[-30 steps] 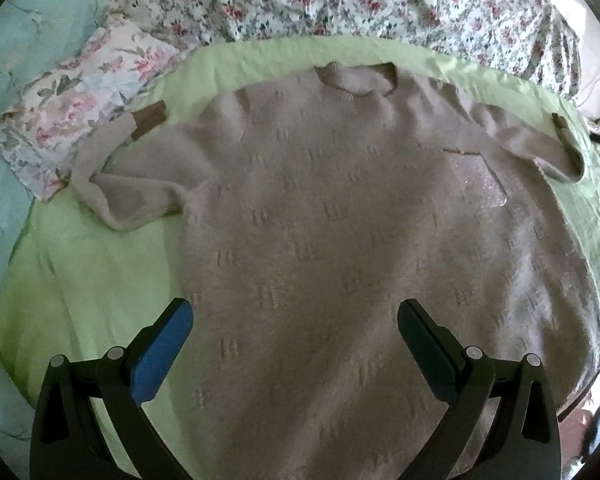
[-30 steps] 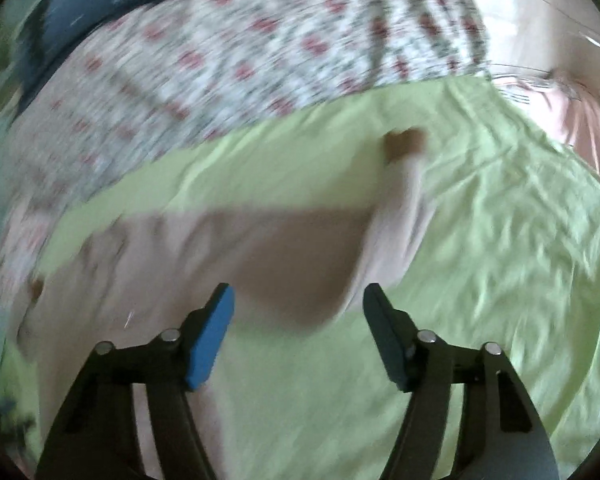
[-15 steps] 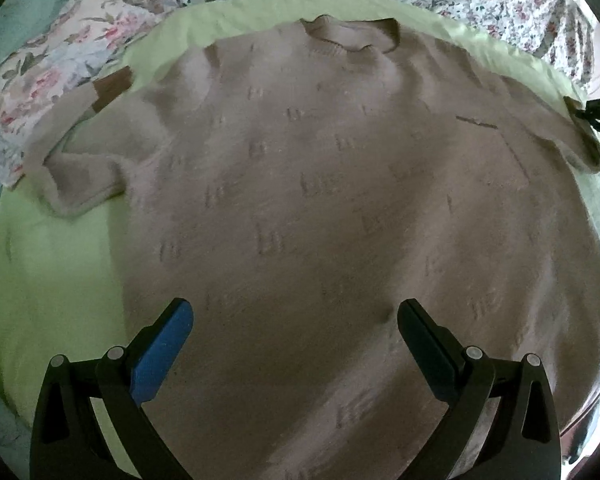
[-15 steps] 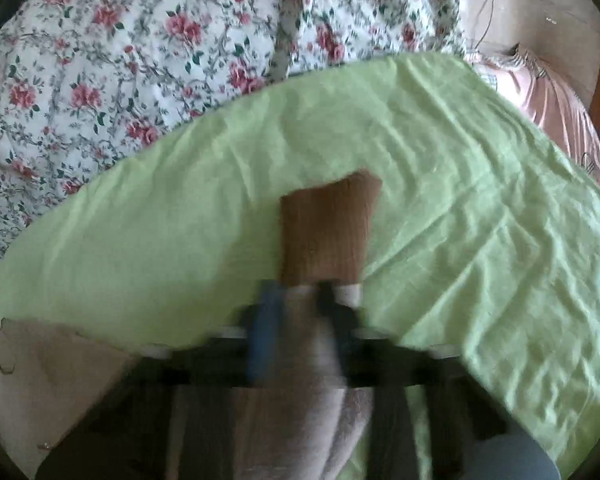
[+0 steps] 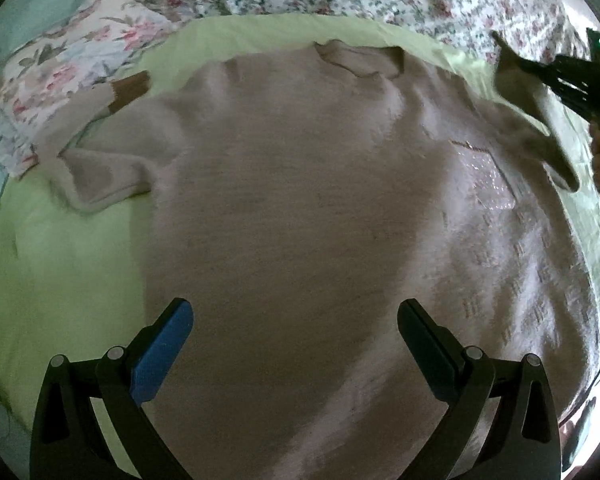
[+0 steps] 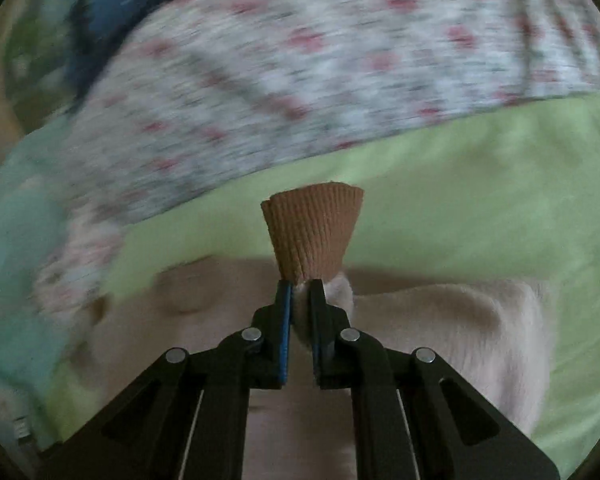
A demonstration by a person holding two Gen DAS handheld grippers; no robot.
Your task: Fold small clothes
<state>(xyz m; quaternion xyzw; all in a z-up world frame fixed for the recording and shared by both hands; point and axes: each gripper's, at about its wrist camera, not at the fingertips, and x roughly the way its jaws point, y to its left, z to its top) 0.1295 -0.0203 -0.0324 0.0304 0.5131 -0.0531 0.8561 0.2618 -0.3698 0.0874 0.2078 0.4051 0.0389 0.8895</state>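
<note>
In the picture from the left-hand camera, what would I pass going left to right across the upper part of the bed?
Floral pillow → brown cuff of the folded-in sleeve → sweater neckline → shiny pocket patch → lifted sleeve → right gripper pinching it.

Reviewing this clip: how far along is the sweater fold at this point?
Early. Done: the sweater lies spread flat, front up, on the green sheet. In hand: the right gripper is shut on the right sleeve just behind its brown cuff, lifted off the sheet. The left gripper hovers open over the hem. Left: both sleeves and the body are unfolded; the left sleeve lies out sideways.
</note>
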